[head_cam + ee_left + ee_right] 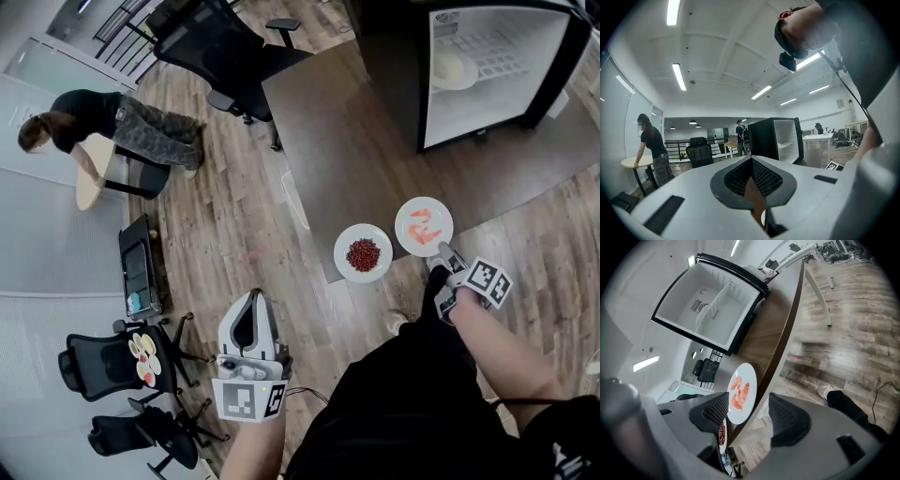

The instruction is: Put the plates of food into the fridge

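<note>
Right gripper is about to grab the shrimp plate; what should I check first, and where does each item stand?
1. The fridge stands open: ok.
2. The right gripper has its jaws apart: ok.
3. The shrimp plate is lined up between them: ok.
4. Jaws shut on its rim: not ok.
5. Free shelf space beside the plate already inside: ok.
6. The left gripper is shut, empty and away from the table: ok.

The fridge [487, 66] stands on the table's [328, 131] far end, with one plate [453, 68] inside. At the near edge, the left plate [363, 253] lies beside the right plate [424, 226]. The right tongs [441, 253] are at the right plate's near rim. The left tongs [252, 300] are off the table, over the floor [234, 216].
</note>
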Available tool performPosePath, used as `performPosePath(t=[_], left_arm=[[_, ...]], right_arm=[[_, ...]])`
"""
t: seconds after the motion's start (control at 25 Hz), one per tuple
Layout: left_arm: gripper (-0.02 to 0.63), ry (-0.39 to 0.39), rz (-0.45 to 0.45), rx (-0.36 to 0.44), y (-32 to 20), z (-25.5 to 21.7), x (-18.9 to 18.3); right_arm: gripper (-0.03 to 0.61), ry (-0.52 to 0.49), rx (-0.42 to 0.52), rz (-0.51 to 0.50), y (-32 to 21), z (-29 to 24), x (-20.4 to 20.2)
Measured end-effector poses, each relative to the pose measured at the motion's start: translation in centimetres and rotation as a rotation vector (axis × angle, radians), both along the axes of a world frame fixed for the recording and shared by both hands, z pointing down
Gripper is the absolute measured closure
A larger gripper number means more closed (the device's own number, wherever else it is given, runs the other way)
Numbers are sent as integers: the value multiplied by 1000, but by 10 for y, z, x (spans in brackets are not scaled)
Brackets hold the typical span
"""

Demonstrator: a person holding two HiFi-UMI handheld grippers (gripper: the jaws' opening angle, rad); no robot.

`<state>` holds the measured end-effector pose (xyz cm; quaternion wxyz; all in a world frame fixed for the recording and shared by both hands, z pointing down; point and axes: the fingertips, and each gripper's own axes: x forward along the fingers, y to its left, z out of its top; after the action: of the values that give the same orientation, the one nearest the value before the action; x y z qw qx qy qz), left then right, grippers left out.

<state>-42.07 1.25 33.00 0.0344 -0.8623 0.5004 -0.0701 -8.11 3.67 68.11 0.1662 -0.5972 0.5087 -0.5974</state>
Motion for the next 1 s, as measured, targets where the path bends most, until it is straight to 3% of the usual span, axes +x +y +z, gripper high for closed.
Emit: performPosePath(t=[0.4,0.48,0.56,0.6,0.84,1.0], left_arm=[[611,-41,-24,-41,7,14,-12],[611,-59,1,-34,8,14,-3],[611,-67,27,-30,9,15,7],[611,-67,34,-30,10,16,10],[611,-59,27,-65,10,24,14],[611,-61,25,-84,10,29,17]], right_arm=[[310,-86,40,11,-10,24,-10],[351,-93,45,15,-11,27,-10],[470,-91,56,25,-12,28,-9],[487,-93,62,29,-13,28,-9],[494,-175,101,61,-19,29,-10],[513,-143,125,35,-16,32,-5]])
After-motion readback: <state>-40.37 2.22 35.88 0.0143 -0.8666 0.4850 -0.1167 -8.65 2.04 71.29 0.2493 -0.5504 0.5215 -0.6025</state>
